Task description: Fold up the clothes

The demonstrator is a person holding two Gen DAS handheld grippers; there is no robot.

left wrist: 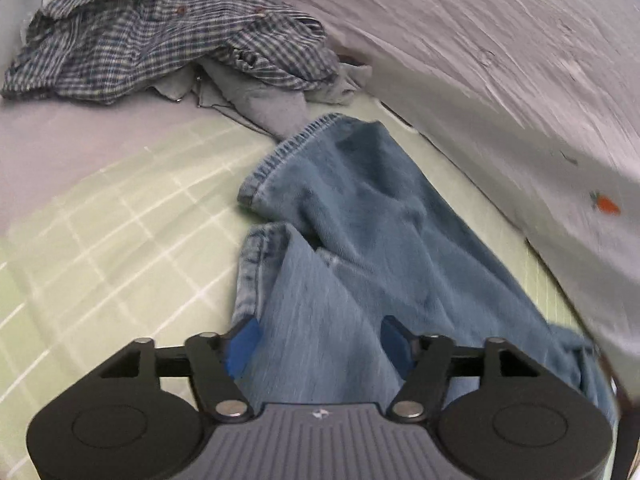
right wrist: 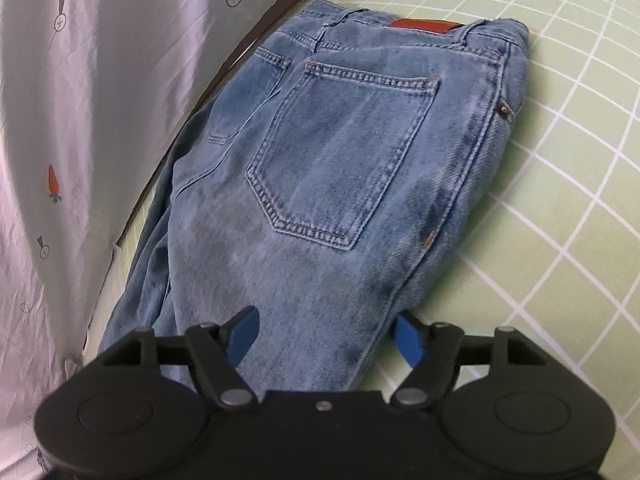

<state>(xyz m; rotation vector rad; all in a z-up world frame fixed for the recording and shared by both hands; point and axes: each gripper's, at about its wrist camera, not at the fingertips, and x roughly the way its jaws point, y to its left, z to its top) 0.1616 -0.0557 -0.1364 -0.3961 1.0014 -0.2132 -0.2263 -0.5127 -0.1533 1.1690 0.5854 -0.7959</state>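
Note:
A pair of light blue jeans lies on a green checked sheet. In the left wrist view the leg ends with their hems (left wrist: 360, 208) stretch away from my left gripper (left wrist: 320, 340), which is open with the denim between its blue pads. In the right wrist view the seat of the jeans (right wrist: 344, 152) faces up, with back pockets and an orange waistband patch (right wrist: 424, 25). My right gripper (right wrist: 326, 334) is open, its blue pads on either side of the thigh part of the jeans.
A crumpled blue plaid shirt (left wrist: 160, 36) and a pale grey garment (left wrist: 264, 96) lie beyond the leg ends. A white cloth with carrot prints (left wrist: 500, 60) hangs along one side; it also shows in the right wrist view (right wrist: 60, 140). The green sheet (right wrist: 560, 200) extends to the right.

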